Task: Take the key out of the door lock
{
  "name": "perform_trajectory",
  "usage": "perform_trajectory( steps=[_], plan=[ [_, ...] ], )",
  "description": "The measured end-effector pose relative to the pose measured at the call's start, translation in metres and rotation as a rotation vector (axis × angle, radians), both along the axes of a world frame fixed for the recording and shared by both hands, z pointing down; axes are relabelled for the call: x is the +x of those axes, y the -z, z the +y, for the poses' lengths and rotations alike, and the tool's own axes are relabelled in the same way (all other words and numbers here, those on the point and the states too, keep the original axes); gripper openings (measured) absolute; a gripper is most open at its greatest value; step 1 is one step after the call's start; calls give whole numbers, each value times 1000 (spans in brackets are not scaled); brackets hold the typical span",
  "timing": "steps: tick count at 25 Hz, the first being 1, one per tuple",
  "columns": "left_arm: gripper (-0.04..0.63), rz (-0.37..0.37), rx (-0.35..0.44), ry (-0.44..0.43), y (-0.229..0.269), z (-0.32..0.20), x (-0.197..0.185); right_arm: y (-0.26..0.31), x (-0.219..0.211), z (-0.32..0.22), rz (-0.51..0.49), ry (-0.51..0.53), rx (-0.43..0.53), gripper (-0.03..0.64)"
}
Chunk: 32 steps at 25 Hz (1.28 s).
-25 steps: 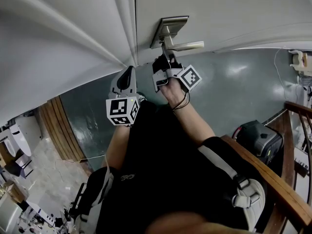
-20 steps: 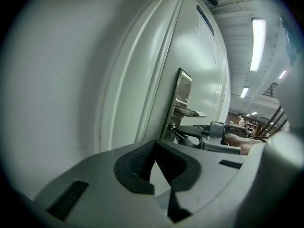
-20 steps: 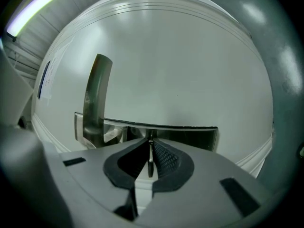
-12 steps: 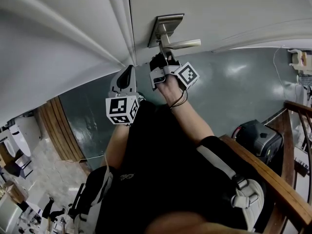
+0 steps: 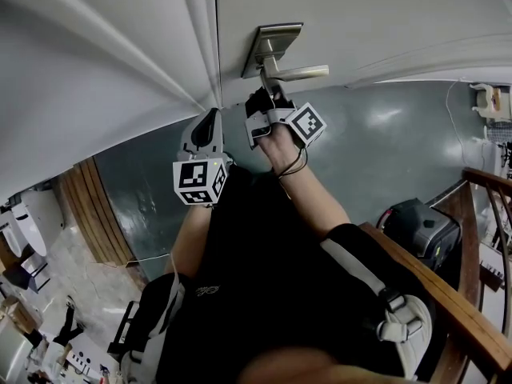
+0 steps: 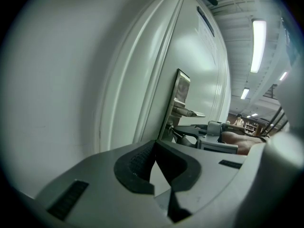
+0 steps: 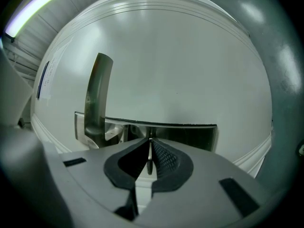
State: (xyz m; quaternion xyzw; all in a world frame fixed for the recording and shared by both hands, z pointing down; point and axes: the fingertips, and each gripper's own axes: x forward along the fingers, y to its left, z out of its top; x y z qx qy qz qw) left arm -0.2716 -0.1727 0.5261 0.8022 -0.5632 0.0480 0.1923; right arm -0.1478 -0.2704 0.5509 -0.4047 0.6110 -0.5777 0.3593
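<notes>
Scene: white door [image 5: 360, 22], grey-green floor [image 5: 384, 150] | key [image 7: 149, 161]: in lock plate [image 7: 190, 133], beside handle [image 5: 300, 73] | right gripper [image 7: 150, 145]: jaws just closed further, pinching key; left gripper [image 6: 155, 145]: jaws together, empty

We're wearing a black short-sleeved top [image 5: 256, 278] with a tiny pale logo on it. Pale grey shoulder straps [image 5: 356, 272] are running down both sides, one with a chunky grey buckle. A thin dark band [image 5: 298, 169] is looping round the right wrist. The left gripper [image 5: 210, 122] and right gripper [image 5: 264, 101] are both sporting light grey shells, black ribbed pads, and a white cube with black square markers. The right one's fingers [image 7: 164, 158] have just been closing, with the key [image 7: 149, 163] between them.
</notes>
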Motion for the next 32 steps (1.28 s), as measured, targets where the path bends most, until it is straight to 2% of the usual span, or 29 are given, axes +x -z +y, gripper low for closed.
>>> perform_trajectory(
  steps=[11,16,19,32],
  plan=[
    [23,8,3,13,3,-2,-3,4,-3,4,-20,-7,9,28],
    [23,9,0,15,4,-7,-7,6,-8,6,-2,38,14,28],
    [23,9,5,8,7,-8,-5,4,-6,14,-26,13,11,28],
    [23,21,2,-12,-2,-9,7,-2,2,22,82,57,43,29]
  ],
)
